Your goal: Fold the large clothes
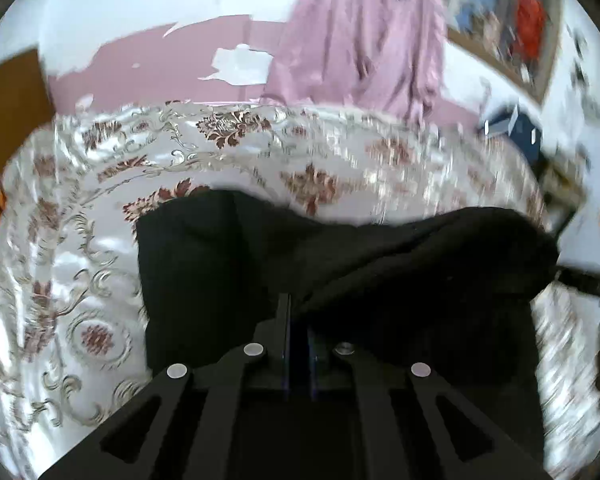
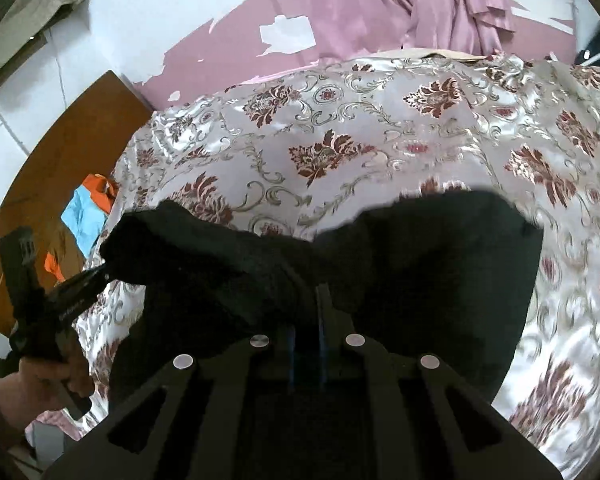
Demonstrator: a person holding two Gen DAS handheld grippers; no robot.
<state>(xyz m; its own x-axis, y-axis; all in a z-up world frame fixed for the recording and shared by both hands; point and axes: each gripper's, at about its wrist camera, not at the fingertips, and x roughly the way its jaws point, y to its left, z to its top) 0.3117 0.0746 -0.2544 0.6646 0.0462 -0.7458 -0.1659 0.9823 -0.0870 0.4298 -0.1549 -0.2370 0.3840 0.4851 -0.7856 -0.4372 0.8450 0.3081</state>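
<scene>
A large black garment [image 1: 340,256] hangs in a sagging band over the floral bedspread [image 1: 220,148], held up between both grippers. In the left wrist view, my left gripper [image 1: 296,316] is shut on the black garment, with cloth bunched over its fingertips. My right gripper [image 1: 564,276] pinches the garment's far right end. In the right wrist view, my right gripper [image 2: 320,300] is shut on the black garment [image 2: 420,264]. At the left, a hand [image 2: 40,384] holds my left gripper [image 2: 102,272], which clamps the garment's left corner. The lower part of the cloth is hidden behind the gripper bodies.
The satin bedspread [image 2: 340,120] covers the bed under the garment. Pink curtains [image 2: 400,4] hang behind it against a peeling pink and white wall. Orange and blue clothes [image 2: 88,208] lie by a brown wooden panel [image 2: 60,152]. A dark blue object [image 1: 516,128] sits at the bed's far right.
</scene>
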